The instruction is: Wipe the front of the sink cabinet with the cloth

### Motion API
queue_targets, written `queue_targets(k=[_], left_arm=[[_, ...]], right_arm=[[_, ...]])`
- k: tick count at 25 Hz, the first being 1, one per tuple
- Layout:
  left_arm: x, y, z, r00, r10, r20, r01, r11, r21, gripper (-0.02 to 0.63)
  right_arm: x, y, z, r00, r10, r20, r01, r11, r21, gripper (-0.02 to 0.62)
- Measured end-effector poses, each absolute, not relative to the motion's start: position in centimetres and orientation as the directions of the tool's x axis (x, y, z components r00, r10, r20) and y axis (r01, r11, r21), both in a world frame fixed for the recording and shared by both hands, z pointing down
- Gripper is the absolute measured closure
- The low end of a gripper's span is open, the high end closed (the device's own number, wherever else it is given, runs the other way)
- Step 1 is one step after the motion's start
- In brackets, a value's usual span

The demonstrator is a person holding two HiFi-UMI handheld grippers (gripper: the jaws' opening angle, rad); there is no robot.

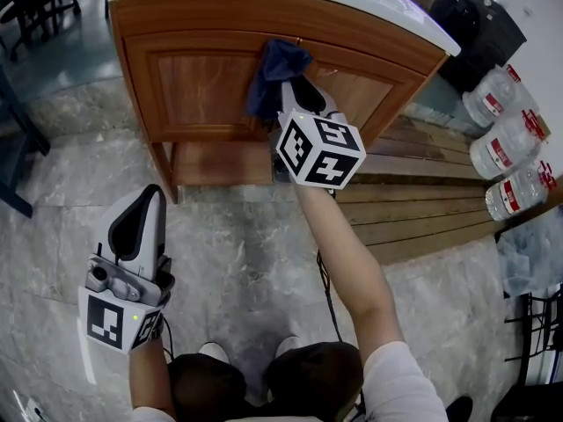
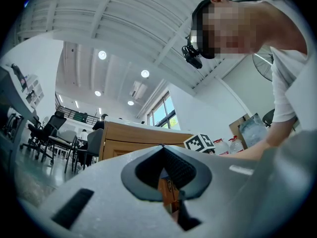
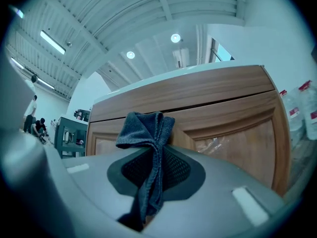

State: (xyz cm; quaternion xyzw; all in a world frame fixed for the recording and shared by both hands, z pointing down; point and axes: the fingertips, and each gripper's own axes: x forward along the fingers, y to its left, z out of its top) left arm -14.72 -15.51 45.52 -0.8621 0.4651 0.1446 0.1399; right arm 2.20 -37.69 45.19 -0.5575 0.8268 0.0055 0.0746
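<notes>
Sink cabinet (image 1: 202,86): wooden, panelled front, pale countertop.
Cloth (image 1: 274,77): dark blue, bunched, against the cabinet's upper front, near the middle.
Right gripper (image 1: 297,95): at the cabinet front, jaws pinching the cloth (image 3: 148,138).
Left gripper (image 1: 148,199): well back from the cabinet, low over the marble floor (image 1: 237,244); jaws pressed together, nothing between them.
Water bottles (image 1: 506,139): right of the cabinet.

Three clear water bottles (image 1: 506,143) sit just beside wooden planks (image 1: 422,202) on grey marble floor (image 1: 237,262).
</notes>
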Motion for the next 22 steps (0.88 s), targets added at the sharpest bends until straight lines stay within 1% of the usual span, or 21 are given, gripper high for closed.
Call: queue_targets(k=[6,18,22], left_arm=[[-14.7,-15.2,45.3,0.528,-0.758,-0.382,-0.84,-0.532,-0.104,0.601],[-15.1,-15.2,45.2,0.522,-0.759,-0.389,-0.842,-0.532,-0.09,0.601],[-15.2,-15.2,45.5,0.522,-0.759,-0.389,-0.841,-0.534,-0.086,0.601]], right_arm=[[4.9,-37.9,45.6,-0.329,-0.937,-0.118,-0.937,0.339,-0.079,0.534],[7.0,-38.0,46.2,-0.31,-0.946,-0.097,-0.942,0.319,-0.104,0.532],[8.1,-37.7,44.8,-0.271,-0.952,-0.145,-0.953,0.286,-0.101,0.535]])
